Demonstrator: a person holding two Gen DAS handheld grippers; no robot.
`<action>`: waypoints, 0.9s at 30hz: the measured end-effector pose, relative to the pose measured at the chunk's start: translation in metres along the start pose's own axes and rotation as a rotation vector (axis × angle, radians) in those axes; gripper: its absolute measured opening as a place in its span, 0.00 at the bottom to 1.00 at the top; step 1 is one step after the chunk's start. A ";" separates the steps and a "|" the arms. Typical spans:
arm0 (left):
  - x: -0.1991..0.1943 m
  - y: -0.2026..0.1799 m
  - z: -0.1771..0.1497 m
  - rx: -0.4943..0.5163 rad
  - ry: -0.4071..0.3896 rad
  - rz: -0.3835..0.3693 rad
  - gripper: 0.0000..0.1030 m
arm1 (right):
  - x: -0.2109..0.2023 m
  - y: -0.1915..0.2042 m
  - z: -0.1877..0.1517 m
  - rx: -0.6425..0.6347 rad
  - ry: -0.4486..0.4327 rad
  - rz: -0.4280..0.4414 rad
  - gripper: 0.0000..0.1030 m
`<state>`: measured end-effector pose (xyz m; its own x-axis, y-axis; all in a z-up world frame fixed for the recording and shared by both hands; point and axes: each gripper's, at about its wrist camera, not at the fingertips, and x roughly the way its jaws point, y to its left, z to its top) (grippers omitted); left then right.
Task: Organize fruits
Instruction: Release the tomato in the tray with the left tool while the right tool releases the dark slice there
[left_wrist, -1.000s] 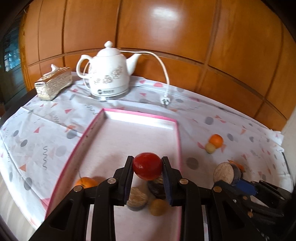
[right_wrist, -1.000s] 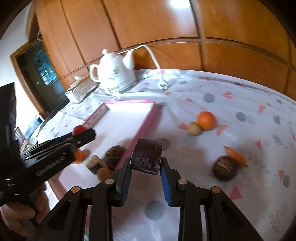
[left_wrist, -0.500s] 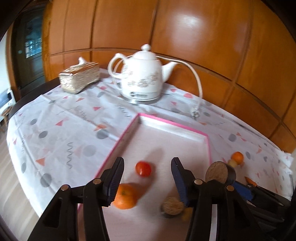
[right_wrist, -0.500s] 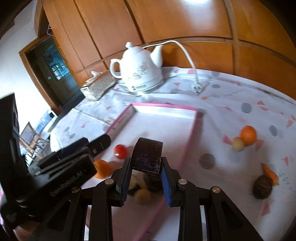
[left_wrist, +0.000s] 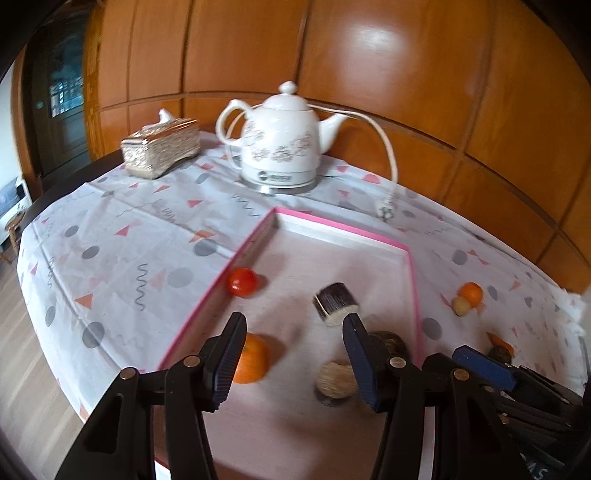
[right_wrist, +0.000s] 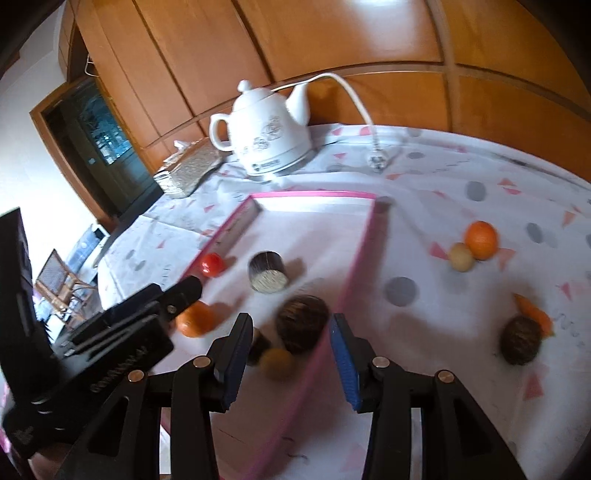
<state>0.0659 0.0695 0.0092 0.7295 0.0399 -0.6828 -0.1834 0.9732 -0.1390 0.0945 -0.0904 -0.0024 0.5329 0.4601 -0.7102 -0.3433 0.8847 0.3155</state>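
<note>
Both my grippers, left gripper empty and right gripper opening with nothing clamped, hover over the pink-rimmed white tray, where the small red tomato and dark cut cylinder lie released, gathered for sorting.

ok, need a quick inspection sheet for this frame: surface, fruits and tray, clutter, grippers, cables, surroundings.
Surface: patterned tablecloth over a dark table.
Job's things: pink-rimmed tray holds a tomato, an orange, a dark cut cylinder, two brown pieces and a yellowish ball. Outside the tray: an orange with a small yellow ball, a brown ball and a carrot piece.
Clutter: white kettle, gold tissue box.
Grippers: left hand-held gripper open, nothing between its jaws; right hand-held gripper jaws opening, nothing gripped.
Cables: kettle cord, its plug lying loose on the cloth.
Surroundings: wood-panelled wall, dark door.
</note>
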 end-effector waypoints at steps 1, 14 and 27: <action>-0.002 -0.005 -0.001 0.012 -0.002 -0.011 0.54 | -0.003 -0.003 -0.002 0.002 -0.004 -0.007 0.43; -0.013 -0.053 -0.015 0.125 0.004 -0.093 0.54 | -0.029 -0.055 -0.024 0.105 -0.038 -0.096 0.43; -0.012 -0.105 -0.034 0.247 0.052 -0.201 0.54 | -0.058 -0.125 -0.049 0.227 -0.065 -0.225 0.43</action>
<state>0.0539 -0.0409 0.0077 0.6988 -0.1644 -0.6962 0.1311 0.9862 -0.1013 0.0686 -0.2311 -0.0311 0.6265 0.2482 -0.7388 -0.0337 0.9557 0.2925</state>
